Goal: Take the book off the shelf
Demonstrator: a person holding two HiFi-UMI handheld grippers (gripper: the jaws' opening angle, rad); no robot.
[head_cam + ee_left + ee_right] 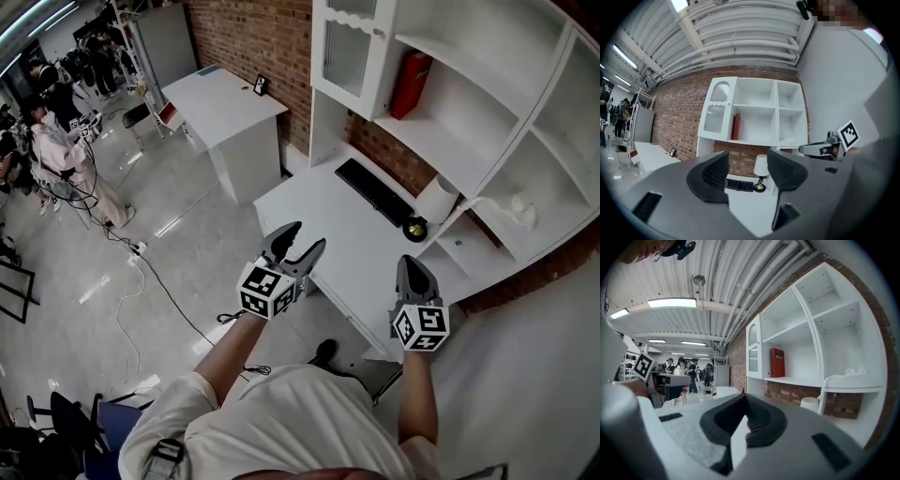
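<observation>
A red book (411, 84) stands upright, slightly leaning, on the middle shelf of the white shelf unit (469, 150) against the brick wall. The same red book (736, 126) shows far ahead in the left gripper view, and the red book (777, 363) also shows in the right gripper view. My left gripper (302, 239) hangs over the near edge of the white desk (319, 216), open and empty, well short of the shelf. My right gripper (412, 264) is beside it at the right, its fingertips (751, 404) pressed together with nothing between them.
On the desk lie a black keyboard (375, 192) and a small white lamp (433, 202). A glass-door cupboard (349, 52) is left of the book. A white object (520, 211) sits on a right shelf. Another white table (220, 103), people (56, 141) and floor cables (159, 281) are at left.
</observation>
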